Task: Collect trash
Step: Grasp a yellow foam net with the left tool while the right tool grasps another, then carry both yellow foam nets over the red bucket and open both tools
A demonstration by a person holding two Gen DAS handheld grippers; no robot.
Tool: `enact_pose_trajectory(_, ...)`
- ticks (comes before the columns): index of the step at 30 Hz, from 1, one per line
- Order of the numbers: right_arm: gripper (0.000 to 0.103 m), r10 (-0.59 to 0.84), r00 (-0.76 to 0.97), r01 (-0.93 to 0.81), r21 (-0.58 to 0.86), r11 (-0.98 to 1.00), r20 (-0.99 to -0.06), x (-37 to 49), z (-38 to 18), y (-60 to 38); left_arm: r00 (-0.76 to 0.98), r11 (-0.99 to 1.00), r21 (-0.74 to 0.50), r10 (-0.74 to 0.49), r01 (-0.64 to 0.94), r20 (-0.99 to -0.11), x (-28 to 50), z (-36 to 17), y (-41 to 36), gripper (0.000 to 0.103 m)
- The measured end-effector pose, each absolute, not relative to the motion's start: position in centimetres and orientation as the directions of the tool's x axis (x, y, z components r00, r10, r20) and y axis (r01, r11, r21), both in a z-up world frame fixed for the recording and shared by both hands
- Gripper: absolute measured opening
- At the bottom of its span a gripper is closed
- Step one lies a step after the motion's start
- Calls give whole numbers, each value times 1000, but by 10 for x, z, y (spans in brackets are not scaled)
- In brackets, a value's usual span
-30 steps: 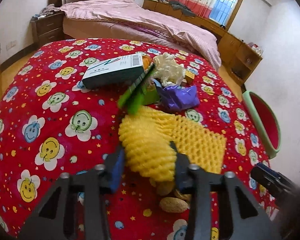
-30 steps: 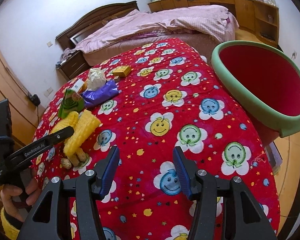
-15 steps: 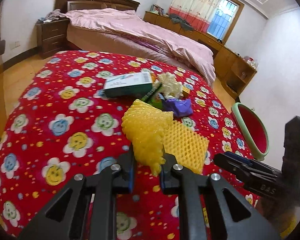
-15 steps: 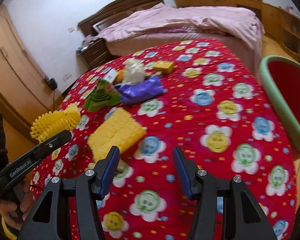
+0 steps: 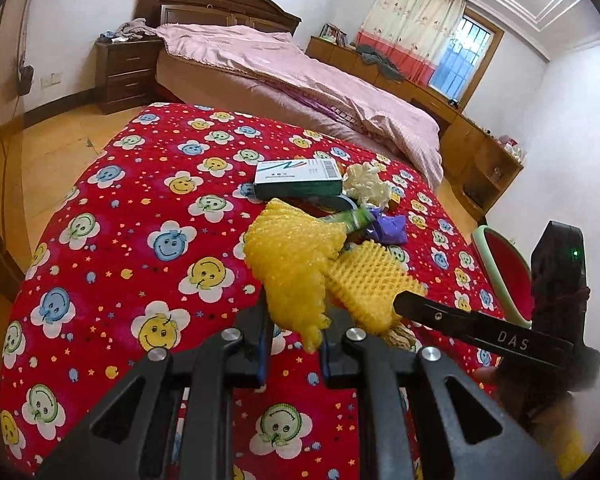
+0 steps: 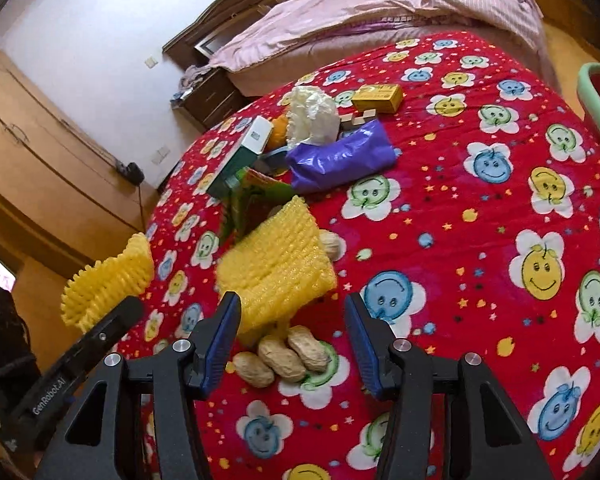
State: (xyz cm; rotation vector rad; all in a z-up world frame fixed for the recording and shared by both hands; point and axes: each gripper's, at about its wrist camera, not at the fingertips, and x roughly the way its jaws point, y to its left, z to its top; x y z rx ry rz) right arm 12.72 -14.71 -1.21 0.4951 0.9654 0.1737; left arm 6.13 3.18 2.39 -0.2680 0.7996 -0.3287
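Since a second earlier, the left gripper (image 5: pixel 292 344) had lifted its yellow foam net (image 5: pixel 292 264) clear of the surface (image 5: pixel 120 240), fingers clamped on the net's lower end. Beyond its fingertips lay the green box (image 5: pixel 298 178), purple wrapper (image 5: pixel 388 230) and, off to the right, the red bin (image 5: pixel 500 264).

From the right wrist view, the right gripper (image 6: pixel 292 328) had come in over a second foam net (image 6: pixel 276 268), fingers spread wide. That net lay just ahead between them, with peanuts (image 6: pixel 284 354) nearer still.
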Motion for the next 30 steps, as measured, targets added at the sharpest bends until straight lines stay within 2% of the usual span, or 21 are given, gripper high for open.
enact_pose_trajectory(7, 55, 342, 567, 89, 469, 879, -749, 138, -15, -143, 649, 915, -360, -388, 184, -654, 59, 22, 32, 18)
enact_pose_trajectory(8, 48, 341, 568, 91, 469, 879, -749, 138, -16, -143, 650, 915, -359, -388, 185, -654, 58, 22, 32, 18)
enact_pose_trajectory(9, 32, 339, 569, 92, 467, 879, -749, 139, -16, -143, 650, 915, -357, -388, 188, -653, 57, 23, 32, 18)
enact_pose_trajectory(10, 29, 339, 568, 91, 468, 879, -749, 138, -16, -143, 651, 915, -355, -388, 189, -652, 55, 24, 32, 18)
enact_pose_trajectory(12, 14, 340, 583, 87, 473, 877, -738, 135, -15, -144, 653, 915, -356, -388, 190, -651, 53, 25, 32, 18)
enact_pose_trajectory(13, 13, 338, 595, 79, 472, 878, -729, 131, -12, -145, 653, 915, -357, -389, 190, -650, 52, 25, 32, 18)
enact_pose_trajectory(21, 10, 302, 698, 44, 459, 887, -650, 101, 20, -157, 647, 905, -368, -412, 212, -641, 46, 33, 23, 18)
enact_pose_trajectory(30, 10, 188, 796, 88, 418, 904, -576, 61, 59, -186, 623, 884, -381, -463, 271, -630, 42, 48, -5, 18)
